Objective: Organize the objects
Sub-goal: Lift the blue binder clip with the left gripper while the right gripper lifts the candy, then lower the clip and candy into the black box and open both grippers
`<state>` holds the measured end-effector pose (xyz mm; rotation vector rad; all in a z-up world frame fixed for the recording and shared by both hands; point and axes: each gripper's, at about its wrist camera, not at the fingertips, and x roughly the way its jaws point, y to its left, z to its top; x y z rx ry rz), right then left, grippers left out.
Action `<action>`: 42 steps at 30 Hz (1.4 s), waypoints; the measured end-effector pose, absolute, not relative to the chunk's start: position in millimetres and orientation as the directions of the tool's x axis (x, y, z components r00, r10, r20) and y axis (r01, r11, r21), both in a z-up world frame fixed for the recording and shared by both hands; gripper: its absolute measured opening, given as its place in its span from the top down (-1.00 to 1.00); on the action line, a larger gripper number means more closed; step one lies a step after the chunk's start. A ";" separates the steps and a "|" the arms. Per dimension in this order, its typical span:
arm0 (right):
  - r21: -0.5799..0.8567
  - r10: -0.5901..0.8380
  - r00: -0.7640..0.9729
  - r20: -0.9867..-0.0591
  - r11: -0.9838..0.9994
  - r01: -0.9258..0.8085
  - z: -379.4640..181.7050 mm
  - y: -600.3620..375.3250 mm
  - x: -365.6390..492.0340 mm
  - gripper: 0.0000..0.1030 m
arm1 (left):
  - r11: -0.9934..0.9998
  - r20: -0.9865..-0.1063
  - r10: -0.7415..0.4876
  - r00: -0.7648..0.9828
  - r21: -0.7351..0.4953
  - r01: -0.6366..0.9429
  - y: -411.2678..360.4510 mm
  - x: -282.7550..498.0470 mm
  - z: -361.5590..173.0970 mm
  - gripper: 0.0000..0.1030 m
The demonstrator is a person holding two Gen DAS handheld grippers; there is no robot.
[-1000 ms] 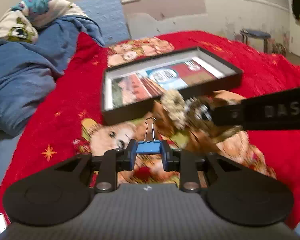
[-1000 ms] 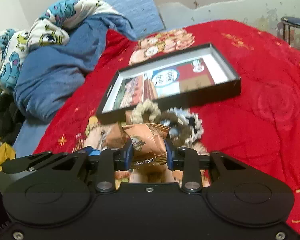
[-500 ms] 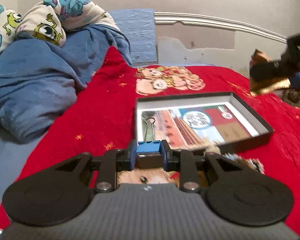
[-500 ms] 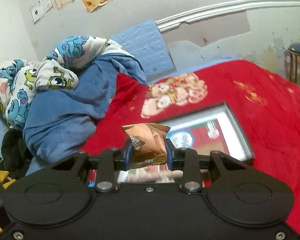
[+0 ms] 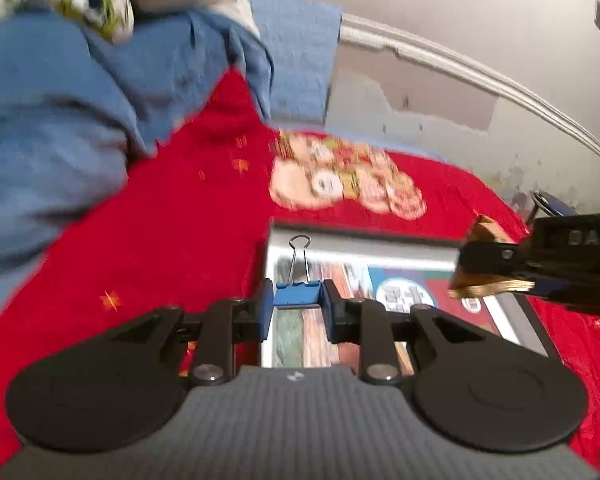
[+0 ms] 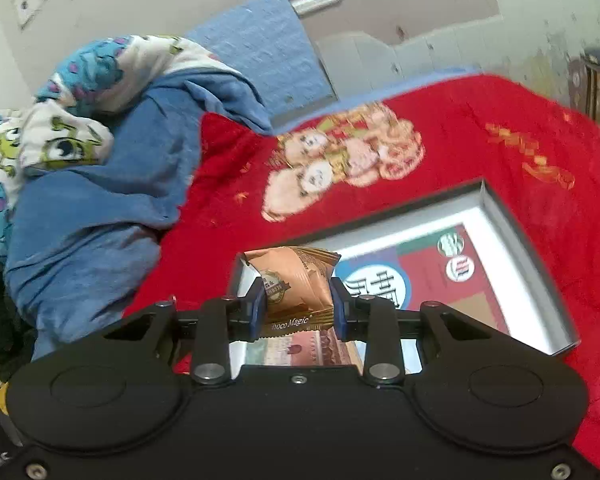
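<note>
Both grippers have risen and gone forward since a second ago: the scrunchies and the bear print that lay in front of them have dropped out of view, and the tray now sits right under the fingers. Nearest in the left wrist view, the left gripper [image 5: 296, 308] is clamped on a blue binder clip [image 5: 297, 298], whose wire loop stands up and away from the camera, over the near left part of the tray [image 5: 364, 236]. To its right, in the same view, the right gripper [image 5: 496, 276] comes in from the right edge above the tray's right side, gripping a snack packet [image 5: 482, 236]. In the right wrist view that gripper [image 6: 298, 304] has its pads pressed on both sides of the tan packet [image 6: 296, 280], printed "oco Magic", which hangs over the tray's near left corner. The shallow black tray [image 6: 500, 204] lies on a red blanket [image 6: 500, 128] and has a printed sheet on its floor. Farther off, the blanket shows a cartoon patch [image 6: 340, 160]. At far left lies a heap of blue bedding [image 6: 100, 200] with a monster-print cover [image 6: 60, 136] on top, and a wall behind.
</note>
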<state>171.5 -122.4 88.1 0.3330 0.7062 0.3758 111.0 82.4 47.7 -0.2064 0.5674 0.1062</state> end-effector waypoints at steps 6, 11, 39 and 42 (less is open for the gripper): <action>0.414 0.431 0.628 -0.648 0.891 -0.185 40.6 -113.3 183.9 0.39 | 0.979 -0.594 -0.002 0.804 -0.166 -0.120 73.5 117.0 27.4 0.44; 0.439 0.454 0.608 -0.651 0.879 -0.187 28.2 -111.3 179.9 0.39 | 0.984 -0.625 0.006 0.781 -0.137 -0.117 62.9 116.2 11.9 0.44; 0.448 0.467 0.513 -0.720 0.878 -0.171 2.1 -101.1 193.1 0.38 | 0.993 -0.680 0.066 0.730 -0.027 -0.114 40.8 134.5 -13.1 0.43; 0.436 0.461 0.511 -0.726 0.882 -0.176 1.8 -99.7 193.3 0.38 | 0.993 -0.679 0.069 0.731 -0.021 -0.113 40.1 134.3 -13.6 0.43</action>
